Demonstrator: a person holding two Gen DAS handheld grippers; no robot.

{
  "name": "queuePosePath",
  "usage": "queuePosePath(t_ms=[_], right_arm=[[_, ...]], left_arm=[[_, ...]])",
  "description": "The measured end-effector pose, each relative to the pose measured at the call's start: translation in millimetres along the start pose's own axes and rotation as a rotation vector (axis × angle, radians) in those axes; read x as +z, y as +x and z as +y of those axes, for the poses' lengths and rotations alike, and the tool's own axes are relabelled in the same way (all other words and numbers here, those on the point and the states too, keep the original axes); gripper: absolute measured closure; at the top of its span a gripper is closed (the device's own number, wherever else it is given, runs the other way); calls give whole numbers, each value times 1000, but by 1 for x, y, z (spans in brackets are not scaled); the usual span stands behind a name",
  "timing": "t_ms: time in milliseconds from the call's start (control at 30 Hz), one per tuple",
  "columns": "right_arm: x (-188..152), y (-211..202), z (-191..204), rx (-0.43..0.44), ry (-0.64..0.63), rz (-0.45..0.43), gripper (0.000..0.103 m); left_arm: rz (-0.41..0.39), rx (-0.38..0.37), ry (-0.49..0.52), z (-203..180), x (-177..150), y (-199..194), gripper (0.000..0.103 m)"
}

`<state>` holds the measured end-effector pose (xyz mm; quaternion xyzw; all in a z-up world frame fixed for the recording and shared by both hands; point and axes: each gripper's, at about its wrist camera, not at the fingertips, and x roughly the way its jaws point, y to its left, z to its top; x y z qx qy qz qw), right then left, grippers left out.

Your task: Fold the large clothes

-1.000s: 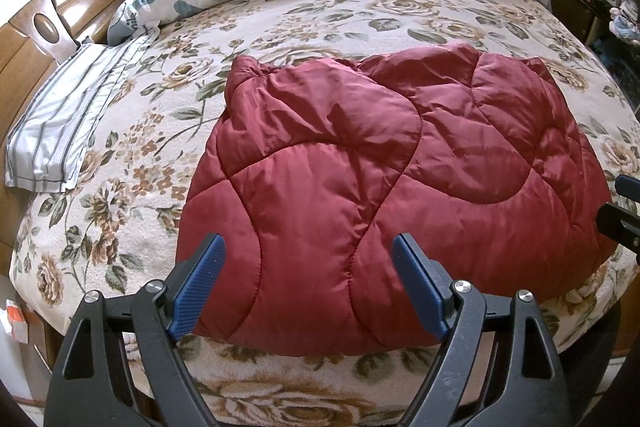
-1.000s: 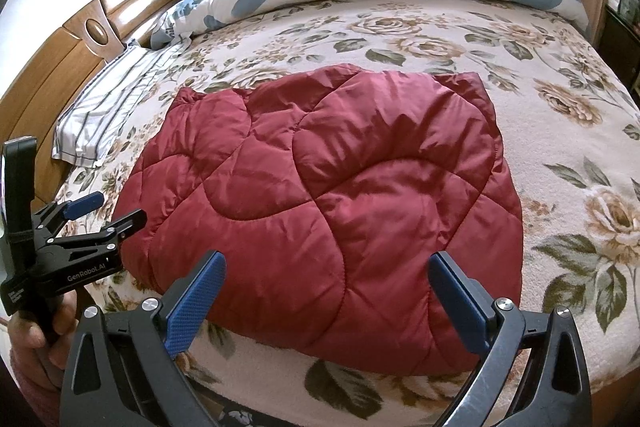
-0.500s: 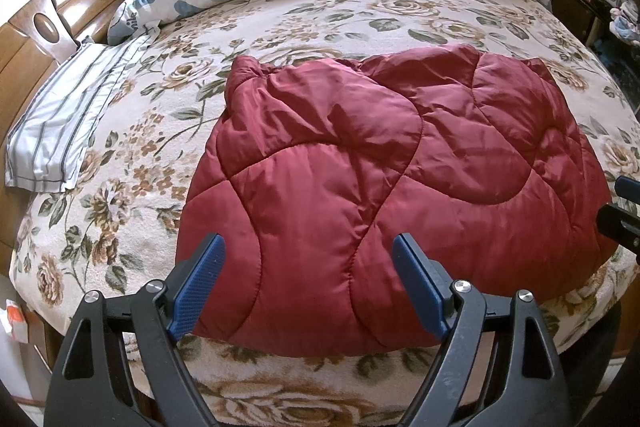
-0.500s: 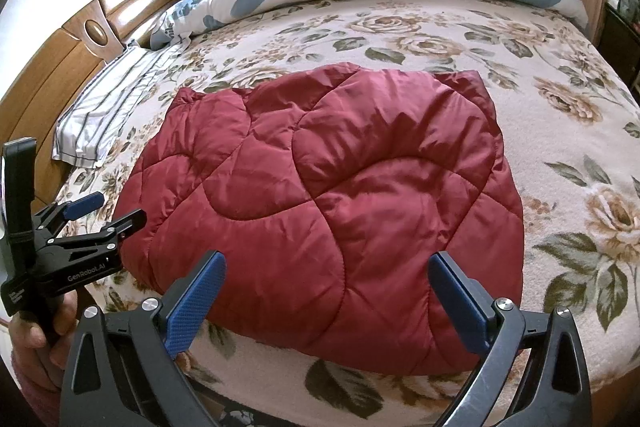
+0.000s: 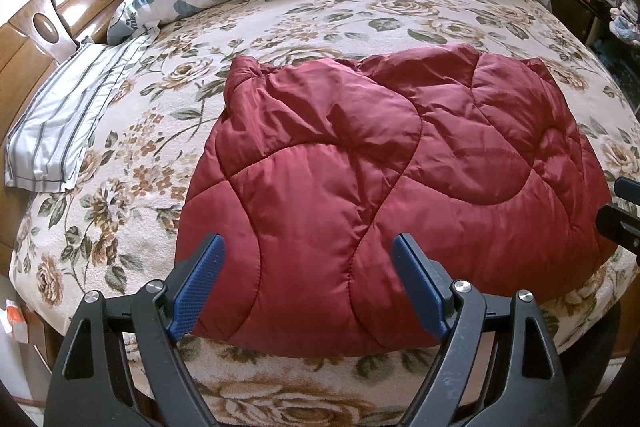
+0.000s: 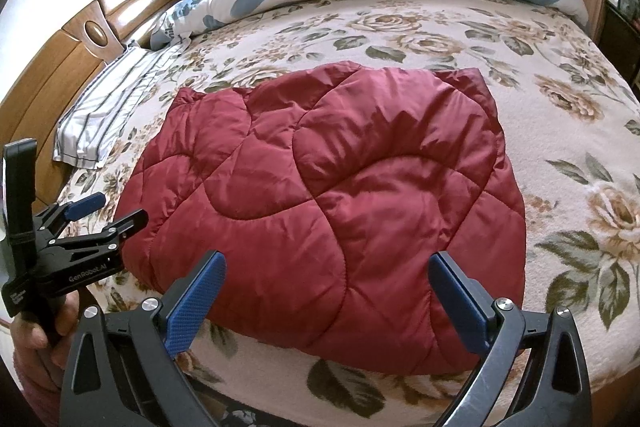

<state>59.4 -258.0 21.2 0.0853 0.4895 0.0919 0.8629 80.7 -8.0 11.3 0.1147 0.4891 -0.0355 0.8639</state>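
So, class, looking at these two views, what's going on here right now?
A person holds a gripper in each hand over a bed with a floral bedspread. A red quilted jacket lies on it in a compact folded bundle near the front edge. The left gripper and the right gripper are both open and hold nothing; neither touches the jacket.

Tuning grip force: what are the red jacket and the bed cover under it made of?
Red jacket: looks like smooth synthetic shell, nylon or polyester, over padding; sheen, fine creases, puffy stitched panels. Bed cover: matte, slightly fuzzy printed fabric, maybe fleece or brushed cotton; no shine.
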Motion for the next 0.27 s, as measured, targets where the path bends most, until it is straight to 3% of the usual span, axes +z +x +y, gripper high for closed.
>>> queuePosePath(t_ms=[267], right_arm=[[0,0,-1,0,0,0,1]], left_arm=[[-1,-21,-9,-1,3,0,17]])
